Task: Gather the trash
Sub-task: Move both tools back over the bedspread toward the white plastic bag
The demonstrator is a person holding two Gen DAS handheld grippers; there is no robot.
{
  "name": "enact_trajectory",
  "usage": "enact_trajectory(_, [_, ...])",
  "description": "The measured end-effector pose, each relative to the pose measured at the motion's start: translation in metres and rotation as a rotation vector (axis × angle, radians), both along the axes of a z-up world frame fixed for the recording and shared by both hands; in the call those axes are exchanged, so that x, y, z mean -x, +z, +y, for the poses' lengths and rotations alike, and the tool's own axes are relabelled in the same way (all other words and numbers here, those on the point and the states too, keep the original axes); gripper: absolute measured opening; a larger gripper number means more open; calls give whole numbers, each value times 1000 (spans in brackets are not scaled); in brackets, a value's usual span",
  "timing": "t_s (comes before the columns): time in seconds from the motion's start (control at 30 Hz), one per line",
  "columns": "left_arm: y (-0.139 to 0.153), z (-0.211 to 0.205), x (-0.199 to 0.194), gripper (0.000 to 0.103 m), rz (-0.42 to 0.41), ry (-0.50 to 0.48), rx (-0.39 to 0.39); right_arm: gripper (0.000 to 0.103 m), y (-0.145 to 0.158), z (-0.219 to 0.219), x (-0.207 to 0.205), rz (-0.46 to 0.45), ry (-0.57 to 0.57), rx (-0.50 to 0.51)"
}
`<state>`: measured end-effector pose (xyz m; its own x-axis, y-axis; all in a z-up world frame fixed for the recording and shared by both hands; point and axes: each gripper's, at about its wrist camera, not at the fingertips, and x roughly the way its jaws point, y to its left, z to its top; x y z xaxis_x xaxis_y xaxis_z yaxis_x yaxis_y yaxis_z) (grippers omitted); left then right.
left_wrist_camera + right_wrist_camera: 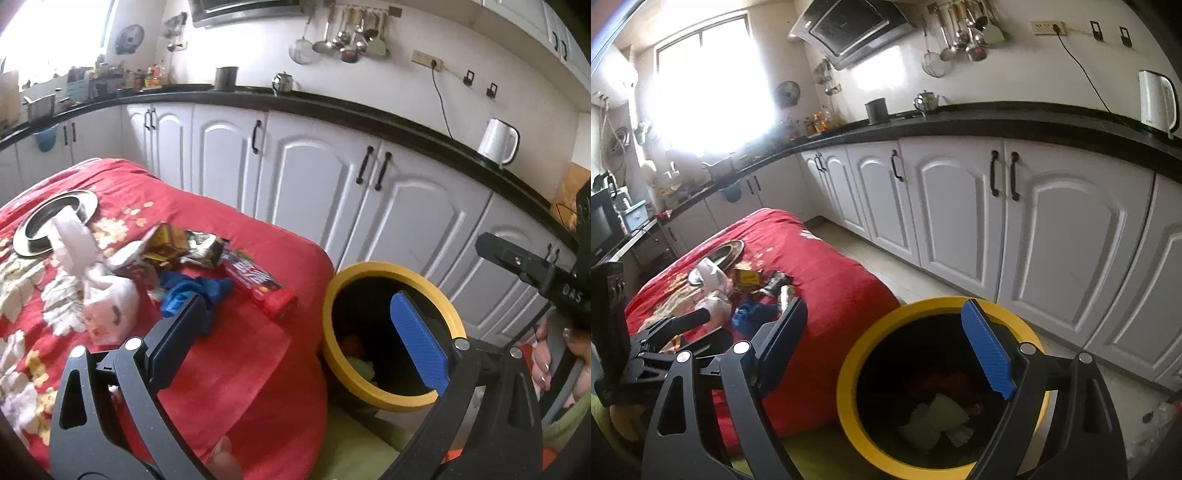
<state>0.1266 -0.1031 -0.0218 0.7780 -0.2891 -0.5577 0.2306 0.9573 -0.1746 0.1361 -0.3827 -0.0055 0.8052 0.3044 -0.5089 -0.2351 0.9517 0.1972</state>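
Note:
A yellow-rimmed black bin (391, 332) stands on the floor beside a table under a red cloth (240, 369). On the cloth lie a red snack wrapper (258, 284), a crumpled blue piece (195, 295), a gold and dark foil wrapper (181, 247) and white tissue or plastic (92, 280). My left gripper (295, 343) is open and empty, above the table edge and the bin. My right gripper (886, 347) is open and empty, right above the bin (942, 387), which holds white paper (938, 417) and red scraps. The trash pile also shows in the right wrist view (750, 291).
A steel plate (55, 221) lies on the cloth at the far left. White cabinets (332, 177) under a black counter (332, 107) run behind. A white kettle (498, 140) stands on the counter. The right gripper's black body (535, 273) is at the right edge.

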Motion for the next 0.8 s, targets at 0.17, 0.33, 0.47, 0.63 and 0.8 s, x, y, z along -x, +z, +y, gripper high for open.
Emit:
enact_trajectory(0.17, [5, 16, 1, 92, -15, 35, 25, 87, 9, 16, 9, -58, 21, -3])
enact_trajectory(0.33, [10, 31, 4, 92, -43, 76, 34, 88, 13, 31, 14, -82, 52, 18])
enact_trajectory(0.47, [12, 45, 4, 92, -56, 113, 34, 89, 13, 48, 17, -87, 93, 41])
enact_trajectory(0.63, [12, 69, 2, 92, -53, 171, 56, 89, 14, 64, 17, -91, 132, 66])
enact_trajectory(0.8, [13, 88, 1, 92, -58, 225, 60, 89, 11, 80, 17, -87, 166, 80])
